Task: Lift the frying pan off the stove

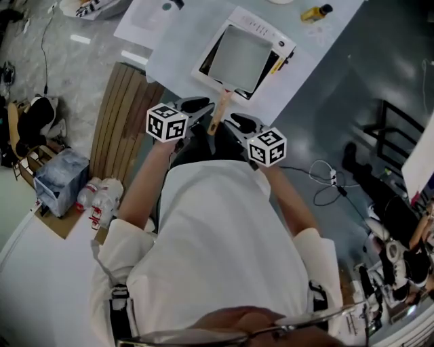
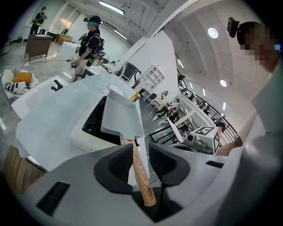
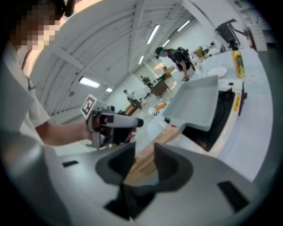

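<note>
A square grey frying pan point(image 1: 234, 57) sits on a white-rimmed stove point(image 1: 285, 47), its wooden handle point(image 1: 218, 112) pointing back toward me. My left gripper point(image 1: 196, 108) stands just left of the handle and my right gripper point(image 1: 237, 122) just right of it. In the left gripper view the handle point(image 2: 140, 172) runs between the parted jaws of the left gripper point(image 2: 140, 152), with a gap on its right side, and the pan point(image 2: 119, 110) lies beyond. In the right gripper view the handle point(image 3: 170, 134) shows in the gap of the right gripper point(image 3: 145, 154), below the pan point(image 3: 194, 101).
The stove rests on a white sheet point(image 1: 183, 47) covering the table. A yellow bottle point(image 1: 317, 11) lies past the stove. A slatted wooden bench point(image 1: 122, 115), water bottles point(image 1: 102, 193) and a box point(image 1: 60, 179) are at my left. Cables point(image 1: 325, 179) trail at my right. A person point(image 2: 90, 42) stands beyond the table.
</note>
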Action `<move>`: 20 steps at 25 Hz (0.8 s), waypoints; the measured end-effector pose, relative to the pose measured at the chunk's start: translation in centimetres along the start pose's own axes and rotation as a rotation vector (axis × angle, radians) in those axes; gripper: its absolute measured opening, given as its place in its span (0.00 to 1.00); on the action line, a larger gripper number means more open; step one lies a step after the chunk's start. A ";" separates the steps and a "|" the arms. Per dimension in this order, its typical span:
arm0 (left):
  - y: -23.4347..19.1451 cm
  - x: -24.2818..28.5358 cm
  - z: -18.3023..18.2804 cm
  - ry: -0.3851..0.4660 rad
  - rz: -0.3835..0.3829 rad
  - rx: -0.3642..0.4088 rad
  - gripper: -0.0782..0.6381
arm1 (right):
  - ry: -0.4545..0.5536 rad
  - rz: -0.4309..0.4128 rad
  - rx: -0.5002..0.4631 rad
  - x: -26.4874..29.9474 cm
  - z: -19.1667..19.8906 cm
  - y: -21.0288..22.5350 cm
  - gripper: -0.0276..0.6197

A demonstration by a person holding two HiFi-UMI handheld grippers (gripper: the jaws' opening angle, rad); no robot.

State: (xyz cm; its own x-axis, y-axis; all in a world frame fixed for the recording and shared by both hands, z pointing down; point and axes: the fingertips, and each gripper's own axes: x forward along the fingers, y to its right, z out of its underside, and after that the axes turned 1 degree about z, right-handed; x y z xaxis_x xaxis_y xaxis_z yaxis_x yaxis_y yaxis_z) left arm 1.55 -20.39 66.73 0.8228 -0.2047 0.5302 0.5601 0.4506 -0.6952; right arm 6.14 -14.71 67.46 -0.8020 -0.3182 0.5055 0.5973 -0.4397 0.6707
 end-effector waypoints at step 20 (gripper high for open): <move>-2.2 8.5 2.5 -0.260 0.209 -0.247 0.52 | -0.068 -0.165 0.246 6.2 2.0 0.2 0.45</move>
State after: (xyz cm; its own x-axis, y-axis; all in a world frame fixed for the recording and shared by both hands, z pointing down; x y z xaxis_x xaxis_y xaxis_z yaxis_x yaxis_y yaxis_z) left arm 7.08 -20.92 73.96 0.8872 0.1103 0.4480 0.4155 0.2309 -0.8798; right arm 1.31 -15.06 71.75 -0.8908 -0.1991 0.4085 0.4500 -0.2619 0.8538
